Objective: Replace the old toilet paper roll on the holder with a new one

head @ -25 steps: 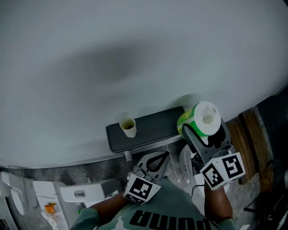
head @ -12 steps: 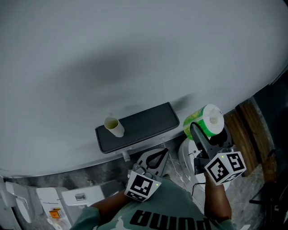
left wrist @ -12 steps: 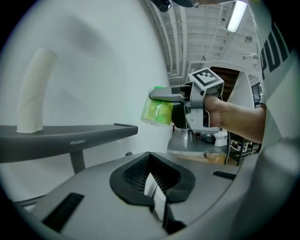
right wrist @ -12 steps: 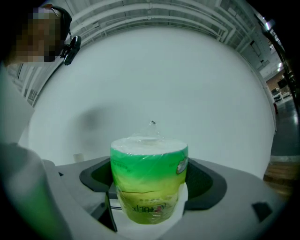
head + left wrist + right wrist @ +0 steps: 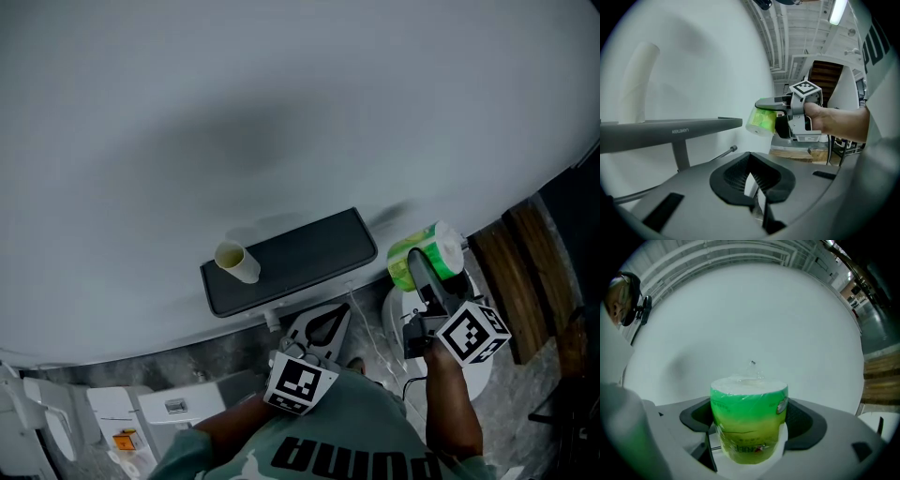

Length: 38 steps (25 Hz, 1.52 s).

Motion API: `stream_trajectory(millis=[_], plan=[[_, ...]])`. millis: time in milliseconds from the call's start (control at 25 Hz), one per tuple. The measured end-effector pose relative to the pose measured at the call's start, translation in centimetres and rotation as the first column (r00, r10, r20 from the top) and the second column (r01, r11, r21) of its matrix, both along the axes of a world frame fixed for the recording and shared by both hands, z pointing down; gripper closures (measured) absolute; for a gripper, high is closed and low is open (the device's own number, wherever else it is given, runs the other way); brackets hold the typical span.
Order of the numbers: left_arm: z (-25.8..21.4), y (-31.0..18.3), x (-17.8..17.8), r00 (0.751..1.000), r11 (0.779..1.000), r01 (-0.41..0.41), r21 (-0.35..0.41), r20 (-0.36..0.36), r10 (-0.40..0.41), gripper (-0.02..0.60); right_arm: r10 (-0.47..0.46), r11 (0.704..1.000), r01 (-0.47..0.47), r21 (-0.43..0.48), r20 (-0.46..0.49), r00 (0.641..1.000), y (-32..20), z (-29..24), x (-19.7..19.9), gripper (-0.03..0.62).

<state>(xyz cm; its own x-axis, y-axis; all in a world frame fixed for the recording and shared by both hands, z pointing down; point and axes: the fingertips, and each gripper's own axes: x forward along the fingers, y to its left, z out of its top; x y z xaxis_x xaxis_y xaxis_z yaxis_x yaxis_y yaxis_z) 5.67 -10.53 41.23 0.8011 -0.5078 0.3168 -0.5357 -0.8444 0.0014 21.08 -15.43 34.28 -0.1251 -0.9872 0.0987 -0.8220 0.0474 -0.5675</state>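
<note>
A dark shelf-type holder (image 5: 291, 258) is fixed to the pale wall. The bare cardboard tube (image 5: 234, 262) of the old roll stands upright on its left end. My right gripper (image 5: 424, 267) is shut on a new toilet roll in green wrap (image 5: 419, 253), held just off the shelf's right end. In the right gripper view the roll (image 5: 749, 423) stands upright between the jaws. My left gripper (image 5: 339, 317) hangs below the shelf, shut on nothing. The left gripper view shows the holder (image 5: 670, 133), the tube (image 5: 640, 79), a thin metal rod (image 5: 717, 155) under the shelf and the roll (image 5: 761, 123).
A white toilet (image 5: 398, 319) sits below my right gripper. Brown wooden boards (image 5: 520, 277) lie to the right. White fixtures (image 5: 150, 408) with an orange item stand at the lower left. The wall fills the upper view.
My right gripper has drawn the green roll a little away from the shelf's right end and lower. The tube stays on the shelf. The left gripper has hardly moved.
</note>
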Motion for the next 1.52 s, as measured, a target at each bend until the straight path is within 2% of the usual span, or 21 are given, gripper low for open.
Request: stream_trajectory(millis=[120,200,360,600,960,1120,1280,1520], plan=[[0.6,-0.3,-0.3,1.0,1.0,0.009,-0.002,0.013,-0.009,0.577,0.007,1.0,-0.005,-0.018,0.125,0.992,-0.6,2.1,0.4,0.132],[0.8,-0.4,-0.5,1.0,1.0,0.014,-0.003,0.02,-0.014,0.577,0.022,0.999,-0.013,-0.04,0.234,0.972,-1.0,3.8,0.7,0.132],[0.8,-0.7,-1.0,0.999,1.0,0.028,-0.002,0.029,-0.028,0.577,0.05,0.996,-0.017,-0.085,0.405,0.913,-1.8,6.9,0.9,0.132],[1.3,-1.4,-2.2,0.997,0.998,0.06,-0.013,0.046,-0.06,0.577,0.046,0.996,0.011,-0.092,0.588,0.808,-2.8,9.3,0.3,0.132],[2.4,-2.2,-4.2,0.993,0.995,0.101,-0.027,0.063,-0.099,0.577,0.031,0.996,0.041,-0.082,0.723,0.691,-4.4,11.3,-1.4,0.131],[2.4,-2.3,-4.7,0.992,0.993,0.113,-0.03,0.065,-0.111,0.577,0.021,0.996,0.054,-0.073,0.759,0.651,-4.8,11.5,-2.1,0.132],[2.7,-2.2,-5.1,0.991,0.992,0.118,-0.036,0.064,-0.116,0.577,0.013,0.996,0.061,-0.064,0.787,0.616,-5.1,11.8,-2.8,0.132],[2.8,-2.1,-5.5,0.991,0.991,0.126,-0.039,0.058,-0.123,0.577,0.007,0.996,0.063,-0.055,0.805,0.594,-5.3,11.8,-3.4,0.132]])
